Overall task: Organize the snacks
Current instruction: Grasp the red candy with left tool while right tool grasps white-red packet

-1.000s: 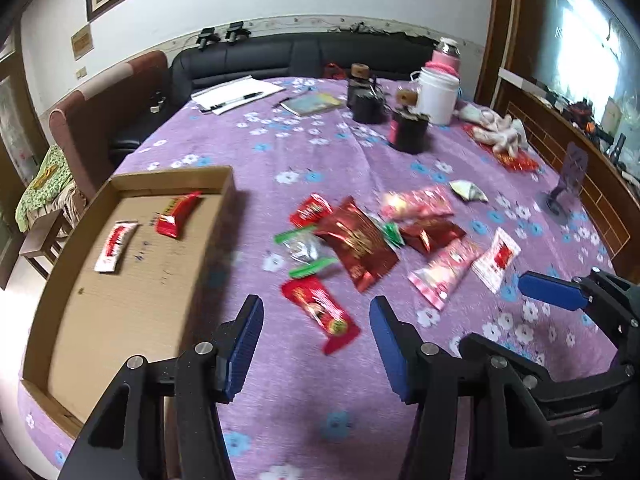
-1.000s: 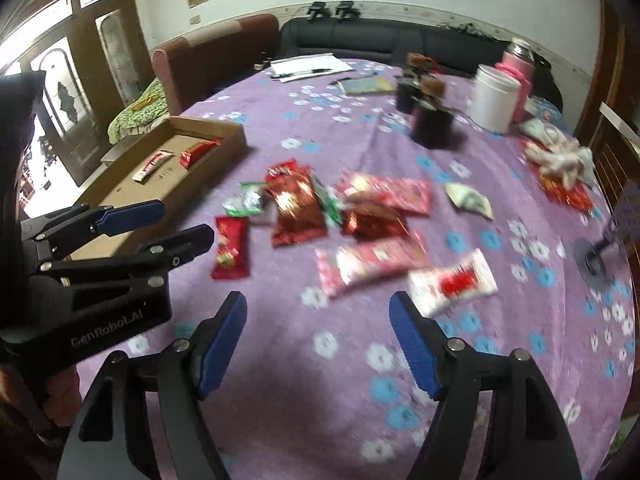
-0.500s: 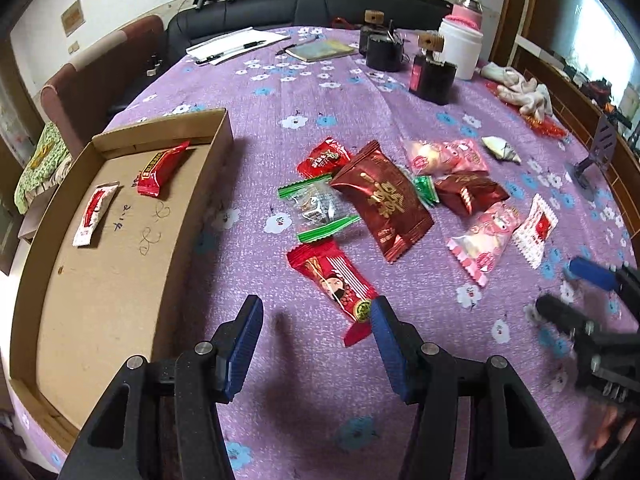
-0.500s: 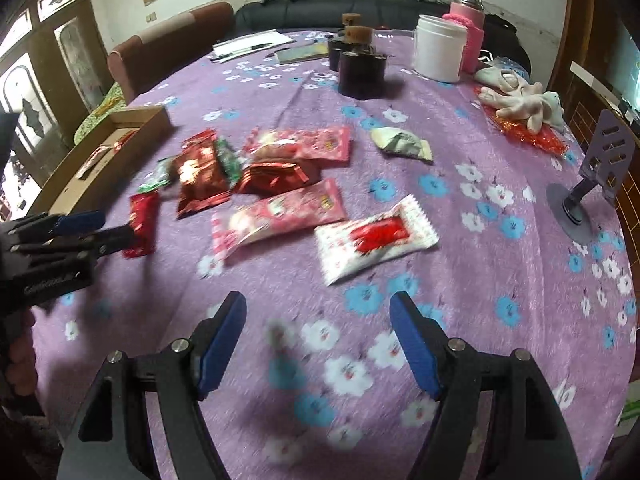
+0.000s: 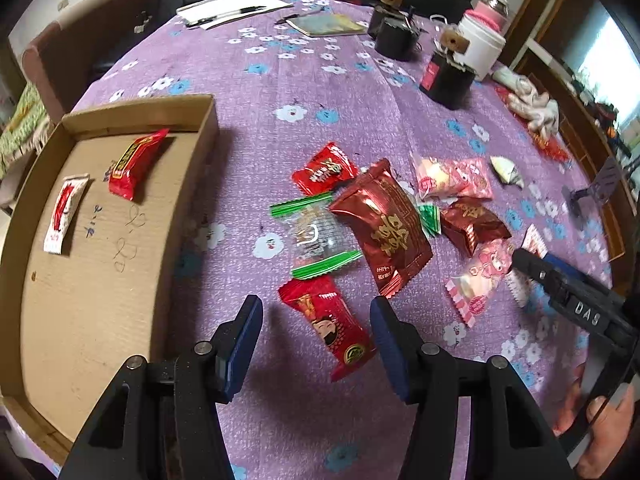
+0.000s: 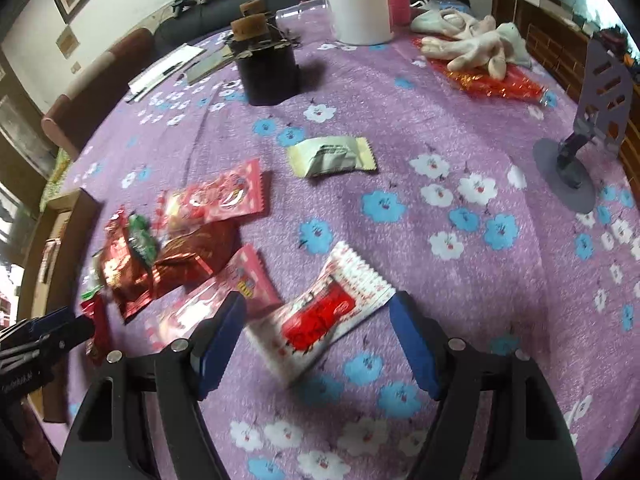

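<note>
Evidently both tools are lined up over a wrapped snack apiece. At the bottom centre of the left wrist view, the left gripper (image 5: 316, 330) stands wide open with nothing in it, and the glossy red plastic candy packet with a cartoon face (image 5: 329, 328) lies flat on the purple flowered tablecloth (image 5: 280, 80) between its blue pads (image 5: 245, 334). Whether the pads touch the wrapper cannot be told. At the bottom centre of the right wrist view, the right gripper (image 6: 316, 338) is likewise spread wide and empty, with the white crimped-edge sachet with a red label (image 6: 320, 314) lying aslant between its fingers.

Both packets look light, thin and crinkly, with slick film skins and a soft or brittle filling. They would likely slide on the cloth or buckle if pinched at the flat sealed ends. A firmer hold should come from closing across the plump middle, short way over, gently enough not to crush what is inside.

The shallow brown cardboard tray (image 5: 36, 308) fills the left of the left wrist view and already holds a red bar wrapper (image 5: 136, 160) and a small white and red sachet (image 5: 66, 210). The remaining loose snacks, among them a large dark red foil pouch (image 5: 386, 232), are heaped mid-frame, so the sorting seems barely begun.
</note>
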Available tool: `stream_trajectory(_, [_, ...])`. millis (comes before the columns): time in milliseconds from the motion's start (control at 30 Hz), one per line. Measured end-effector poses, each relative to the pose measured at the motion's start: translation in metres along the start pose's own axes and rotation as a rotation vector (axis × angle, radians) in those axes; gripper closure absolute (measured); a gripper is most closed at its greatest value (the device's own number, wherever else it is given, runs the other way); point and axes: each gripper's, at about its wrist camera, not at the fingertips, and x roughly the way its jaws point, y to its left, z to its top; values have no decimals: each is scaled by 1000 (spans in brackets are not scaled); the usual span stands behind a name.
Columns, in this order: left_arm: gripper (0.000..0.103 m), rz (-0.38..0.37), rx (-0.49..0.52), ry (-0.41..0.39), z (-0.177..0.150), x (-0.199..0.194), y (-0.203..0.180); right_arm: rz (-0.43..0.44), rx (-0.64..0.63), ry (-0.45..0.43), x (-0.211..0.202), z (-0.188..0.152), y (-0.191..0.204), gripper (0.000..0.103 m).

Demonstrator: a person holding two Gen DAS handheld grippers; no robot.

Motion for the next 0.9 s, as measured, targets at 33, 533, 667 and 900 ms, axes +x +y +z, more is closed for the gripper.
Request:
stream_trajectory(33, [44,7,2,4,0,2,-2,-16,-11,0,2,2,2,30])
stream_trajectory(533, [44,25,59,30,-10,13,-21,-89,-170,19,-1,-8,-3,51])
stream_trajectory(667, [44,36,87,21,-14,13,-28,-79,-191,19,-7,-14,-11,68])
stream_trajectory(900, [81,-11,71,-5,-17,10,-26,-89,-239,-8,-12,-22,-7,78])
